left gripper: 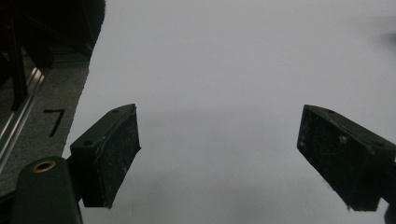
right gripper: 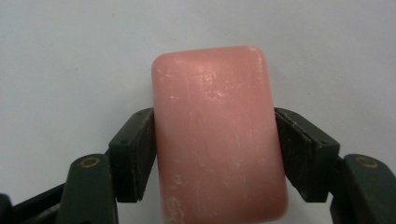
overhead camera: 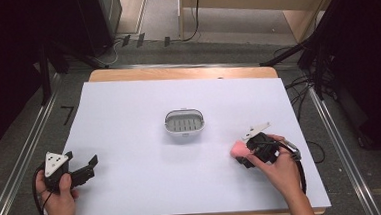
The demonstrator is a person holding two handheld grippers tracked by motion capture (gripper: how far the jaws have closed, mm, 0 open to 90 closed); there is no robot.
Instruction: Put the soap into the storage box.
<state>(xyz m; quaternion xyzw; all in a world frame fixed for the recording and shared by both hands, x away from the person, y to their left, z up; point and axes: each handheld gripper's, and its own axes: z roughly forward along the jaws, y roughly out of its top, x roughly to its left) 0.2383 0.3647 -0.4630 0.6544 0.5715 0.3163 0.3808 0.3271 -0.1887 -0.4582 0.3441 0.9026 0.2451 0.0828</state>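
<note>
Both jaws of the right gripper (right gripper: 214,149) are pressed flat against the long sides of the pink soap bar (right gripper: 217,135), so it's properly clamped, one pad on each side. From the high view that gripper (overhead camera: 245,154) sits on the near right part of the white table sheet (overhead camera: 129,121), with the soap bar (overhead camera: 239,149) poking out toward the left of the hand (overhead camera: 277,167). Bar looks a bit scuffed on top, whitish scratches all over.

Left gripper (overhead camera: 84,166) is way over at the near left edge of the sheet, well apart from the soap. Its jaws stand wide apart in the left gripper view (left gripper: 219,158), just bare sheet between them.

Grey soap dish (overhead camera: 184,122) with the slotted bottom sits around the middle of the sheet, farther out and to the left of the soap, not touching it.
</note>
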